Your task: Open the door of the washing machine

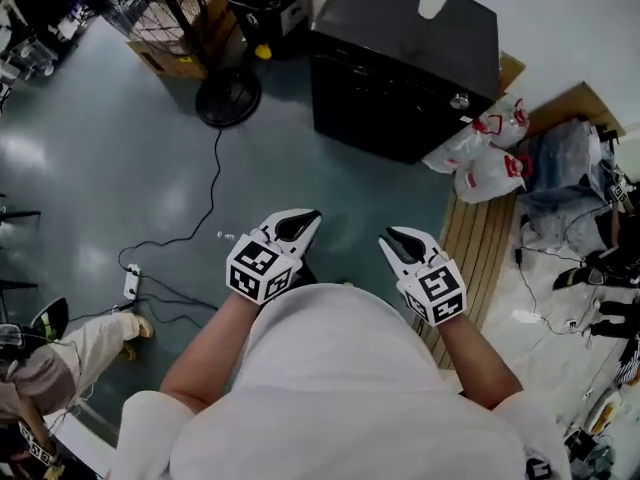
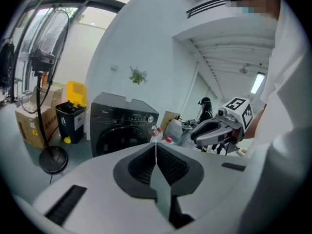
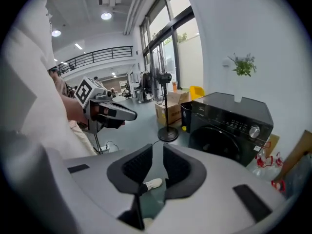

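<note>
Washing machine (image 1: 400,68) stands ahead on floor (image 1: 150,168), well apart from both grippers, door (image 3: 219,147) closed and facing them. Right gripper (image 1: 398,240) nearer, jaws spread, empty. Left gripper (image 1: 302,222) pressed together, empty.

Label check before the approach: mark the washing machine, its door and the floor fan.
washing machine (image 1: 390,38): head view, on its black top.
door (image 3: 217,141): right gripper view, on the round dark window.
fan (image 1: 228,98): head view, on its round base.
</note>
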The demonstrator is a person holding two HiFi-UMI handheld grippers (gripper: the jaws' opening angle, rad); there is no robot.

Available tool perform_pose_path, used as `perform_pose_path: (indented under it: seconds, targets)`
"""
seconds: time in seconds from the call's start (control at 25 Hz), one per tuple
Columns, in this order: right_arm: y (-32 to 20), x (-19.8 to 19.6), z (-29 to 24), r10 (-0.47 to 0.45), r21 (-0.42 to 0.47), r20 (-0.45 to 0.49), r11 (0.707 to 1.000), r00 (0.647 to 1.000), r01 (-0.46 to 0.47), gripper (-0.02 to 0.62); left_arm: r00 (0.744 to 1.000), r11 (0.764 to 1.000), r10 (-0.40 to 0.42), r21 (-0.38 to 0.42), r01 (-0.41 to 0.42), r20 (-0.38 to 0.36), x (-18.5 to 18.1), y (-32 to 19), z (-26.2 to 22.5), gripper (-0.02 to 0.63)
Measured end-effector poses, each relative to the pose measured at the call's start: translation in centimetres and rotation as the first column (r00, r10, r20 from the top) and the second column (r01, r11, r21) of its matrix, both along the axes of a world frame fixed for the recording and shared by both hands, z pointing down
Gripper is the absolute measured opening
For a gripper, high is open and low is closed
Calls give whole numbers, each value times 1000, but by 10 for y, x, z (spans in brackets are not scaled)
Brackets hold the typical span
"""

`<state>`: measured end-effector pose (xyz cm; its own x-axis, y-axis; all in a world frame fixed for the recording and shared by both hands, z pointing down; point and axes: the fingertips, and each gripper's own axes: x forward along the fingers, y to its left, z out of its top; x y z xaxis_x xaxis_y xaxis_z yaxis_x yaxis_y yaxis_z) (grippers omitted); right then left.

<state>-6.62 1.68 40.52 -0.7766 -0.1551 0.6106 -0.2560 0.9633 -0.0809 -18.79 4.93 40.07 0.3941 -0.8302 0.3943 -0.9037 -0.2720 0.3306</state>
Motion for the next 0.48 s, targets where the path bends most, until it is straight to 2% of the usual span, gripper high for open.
perform_pose_path:
  seconds: [0.2,0.36,0.48]
  targets:
    - [-49,-46,0,169,-33,-3,985,986,-169,84,984,985,171,-33,-169,44,-57,-71,28,18]
    - [-75,-84,2,232,-36,-10,972,973,-232,84,962,966,256,-47,-253,99,-103,-130,51,18]
    - [-80,-97,12,295,-51,-28,954,955,-296,83,940,948,316,-80,-308,127,-128,-168,89,20]
